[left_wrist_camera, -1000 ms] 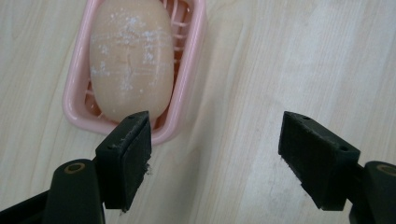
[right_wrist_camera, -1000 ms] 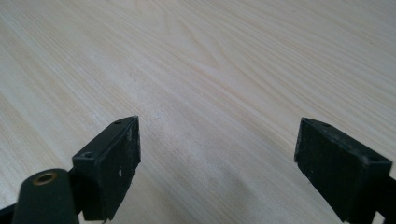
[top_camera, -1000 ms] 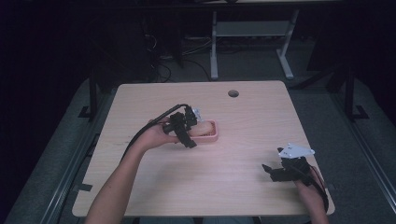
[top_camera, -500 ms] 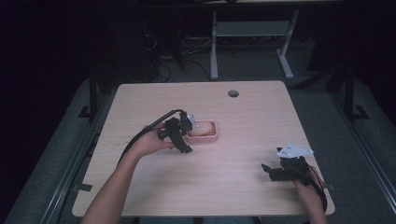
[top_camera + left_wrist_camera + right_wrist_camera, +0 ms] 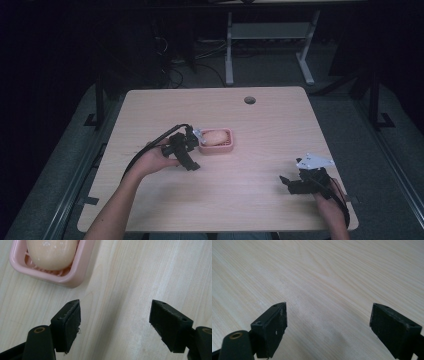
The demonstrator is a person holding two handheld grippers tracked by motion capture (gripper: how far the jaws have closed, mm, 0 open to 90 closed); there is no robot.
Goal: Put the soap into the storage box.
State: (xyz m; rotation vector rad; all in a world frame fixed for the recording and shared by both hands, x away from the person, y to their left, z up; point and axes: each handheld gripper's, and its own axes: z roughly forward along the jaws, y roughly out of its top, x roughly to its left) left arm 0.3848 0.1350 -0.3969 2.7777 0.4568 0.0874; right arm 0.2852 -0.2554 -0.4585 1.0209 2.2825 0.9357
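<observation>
Pink soap dish [image 5: 218,144] sits on the table [image 5: 260,120], a little left of centre. Rounded-rectangle shape, raised rim, ribbed floor, smooth plastic look. Inside it lies one pale peach soap bar [image 5: 215,136], oval, matte, with a patch of small white flecks on its top, seen in the left gripper view. Bar rests within the rim, nothing else in the dish.

Table: light wood-grain top, straight pale streaks, rounded corners, round dark cable hole [image 5: 249,100] near the far edge.

Left gripper [image 5: 192,159] just beside the dish on its left, held in the left hand [image 5: 155,159], black cable trailing back along the forearm. Its jaws are spread wide, released, with bare wood between them; in the left gripper view the dish [image 5: 53,270] lies beyond the left jaw, apart from it. Black blocky pads, scuffed edges.

Right gripper [image 5: 287,182] near the table's near right corner, well apart from the dish, grey three-cornered plate on top. Jaws likewise spread wide over bare wood, grasping nothing.
</observation>
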